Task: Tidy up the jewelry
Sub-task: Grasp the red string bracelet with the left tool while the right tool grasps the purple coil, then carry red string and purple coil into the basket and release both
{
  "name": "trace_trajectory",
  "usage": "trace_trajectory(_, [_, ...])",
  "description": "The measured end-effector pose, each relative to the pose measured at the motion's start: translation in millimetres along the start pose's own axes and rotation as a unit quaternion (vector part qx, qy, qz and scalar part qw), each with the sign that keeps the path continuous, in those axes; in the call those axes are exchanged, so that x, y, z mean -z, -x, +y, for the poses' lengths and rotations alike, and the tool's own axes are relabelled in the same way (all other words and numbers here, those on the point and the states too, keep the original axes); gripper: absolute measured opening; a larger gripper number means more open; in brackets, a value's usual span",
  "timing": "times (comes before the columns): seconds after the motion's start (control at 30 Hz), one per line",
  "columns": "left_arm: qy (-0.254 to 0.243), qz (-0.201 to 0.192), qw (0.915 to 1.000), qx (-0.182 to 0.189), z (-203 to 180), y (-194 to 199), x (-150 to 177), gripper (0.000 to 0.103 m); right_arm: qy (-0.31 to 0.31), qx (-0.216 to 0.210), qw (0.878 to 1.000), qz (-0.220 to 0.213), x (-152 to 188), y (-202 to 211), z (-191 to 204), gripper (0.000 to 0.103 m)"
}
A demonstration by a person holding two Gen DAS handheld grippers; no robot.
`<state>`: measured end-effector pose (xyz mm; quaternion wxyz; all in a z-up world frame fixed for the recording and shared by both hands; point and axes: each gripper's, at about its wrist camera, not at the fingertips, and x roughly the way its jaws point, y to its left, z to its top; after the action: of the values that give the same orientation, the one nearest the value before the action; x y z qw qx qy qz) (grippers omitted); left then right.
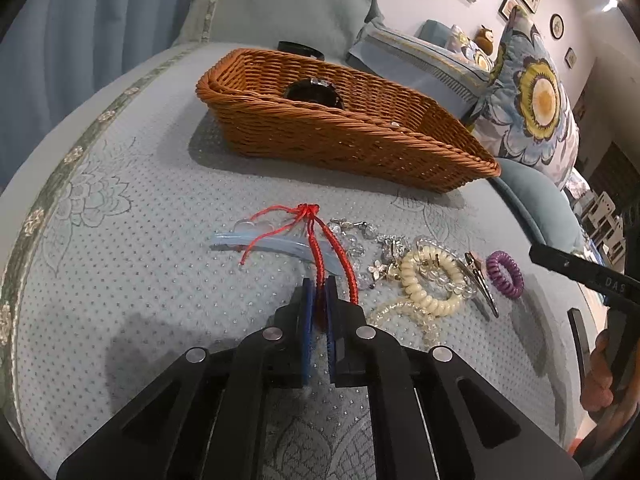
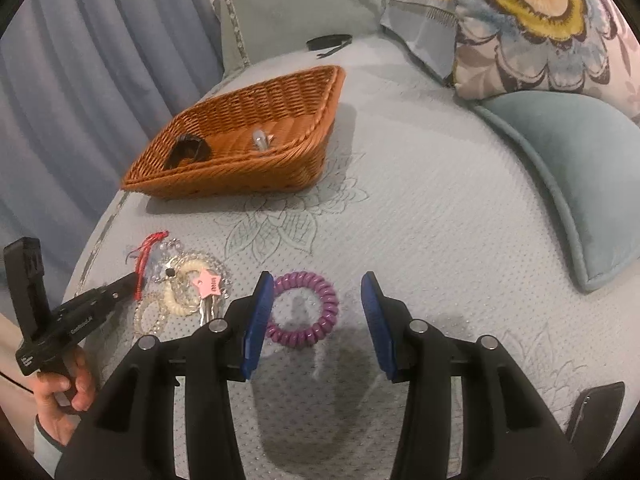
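Note:
My left gripper [image 1: 319,286] is shut on a red braided cord bracelet [image 1: 316,236], whose knot and tails lie on the bed ahead; the bracelet [image 2: 145,254] also shows in the right wrist view. My right gripper [image 2: 316,284] is open, just above a purple spiral hair tie [image 2: 304,308] that lies between its fingers; the tie [image 1: 505,273] sits right of the pile. A cream spiral tie [image 1: 430,280], clear bead bracelets [image 1: 404,316], a metal clip [image 1: 482,280] and a light blue hair clip [image 1: 272,242] lie in a pile. A wicker basket [image 1: 360,140] stands beyond.
The basket [image 2: 224,176] holds a black ring-shaped item [image 2: 186,152] and a small clear piece [image 2: 262,140]. A pink star clip [image 2: 208,284] lies on the pile. Pillows [image 2: 560,192] border the bed on the right. A black band [image 2: 326,42] lies behind the basket.

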<state>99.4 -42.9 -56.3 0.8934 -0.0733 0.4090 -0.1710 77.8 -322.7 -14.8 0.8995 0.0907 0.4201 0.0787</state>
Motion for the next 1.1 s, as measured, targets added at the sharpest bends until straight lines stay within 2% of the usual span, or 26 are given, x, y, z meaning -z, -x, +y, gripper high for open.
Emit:
trace_trajectory(0.13, [-0.002, -0.001, 1.0000, -0.003, -3, -1, 0, 0.009, 0.023, 0.046, 0.999, 0.013, 5, -12, 11, 0.042])
trace_trajectory(0.2, [-0.009, -0.001, 0.9999, -0.011, -6, -2, 0, 0.009, 0.028, 0.060, 0.998, 0.021, 6, -19, 11, 0.028])
trace_trajectory(0.23, [-0.013, -0.002, 0.9998, -0.014, -8, -2, 0, 0.009, 0.032, 0.061, 0.997, 0.030, 8, -23, 12, 0.014])
trace_trajectory(0.27, [-0.015, -0.001, 0.9997, -0.017, -9, -2, 0, 0.008, 0.040, 0.068, 0.996, 0.030, 9, -26, 14, 0.010])
trace_trajectory(0.33, [-0.016, -0.002, 0.9996, -0.024, -11, -3, -1, 0.002, 0.057, 0.082, 0.995, 0.020, 11, -24, 22, 0.009])
trace_trajectory(0.53, [-0.015, -0.029, 0.9994, -0.002, -10, 10, -2, 0.002, 0.075, 0.057, 0.995, -0.031, 8, -2, 37, 0.009])
trace_trajectory(0.73, [-0.002, -0.080, 0.9949, 0.063, -9, 45, -12, 0.002, 0.065, 0.040, 0.994, -0.076, -1, 22, 36, 0.009])
trace_trajectory(0.97, [-0.022, -0.130, 0.9885, 0.073, -27, 75, -24, 0.002, 0.044, 0.026, 0.989, -0.141, -7, 53, 34, 0.009])
trace_trajectory(1.1, [-0.038, -0.144, 0.9862, 0.073, -40, 85, -36, 0.002, 0.027, 0.008, 0.986, -0.166, -19, 65, 37, 0.009])
